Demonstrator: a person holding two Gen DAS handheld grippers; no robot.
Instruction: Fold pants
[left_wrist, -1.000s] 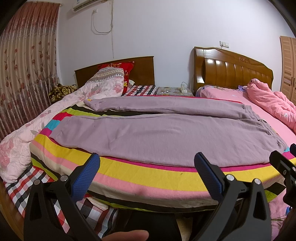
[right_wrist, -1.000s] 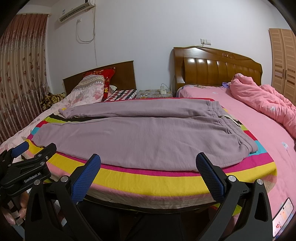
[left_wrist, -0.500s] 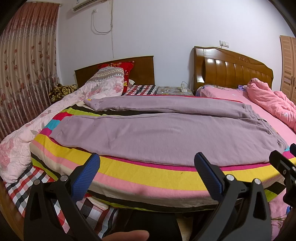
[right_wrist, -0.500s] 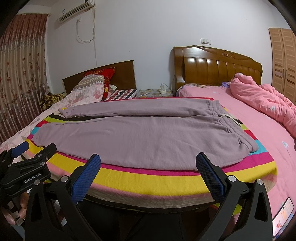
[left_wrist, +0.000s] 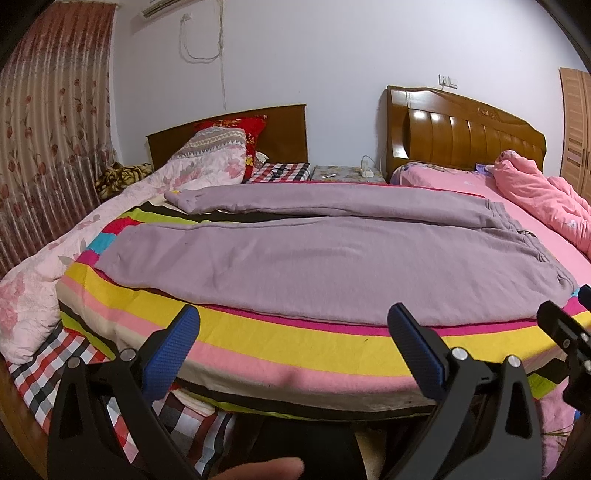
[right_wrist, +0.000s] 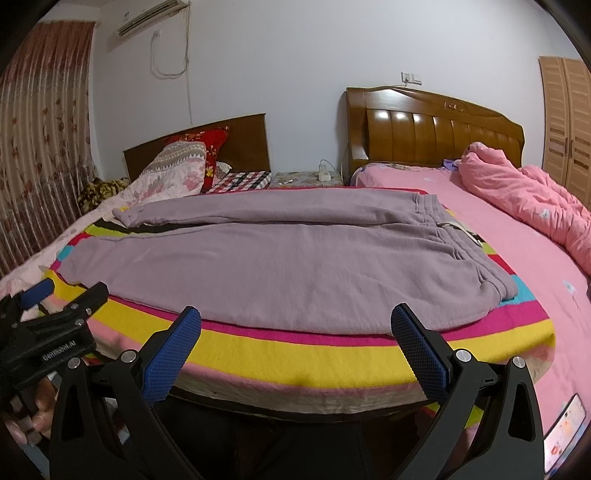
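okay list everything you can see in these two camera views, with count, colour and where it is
pants: one, mauve, flat on the striped blanket, legs apart, waistband to the right
striped blanket: one, multicoloured, under the pants
quilt: one, pink, bunched on the right bed
pillow: one, red, at the left headboard
headboards: two, brown wood, at the far wall
curtain: one, floral pink, far left
phone: one, lit screen, lower right corner
left gripper: black with blue pads, jaws wide apart, short of the blanket edge
right gripper: same, jaws wide apart
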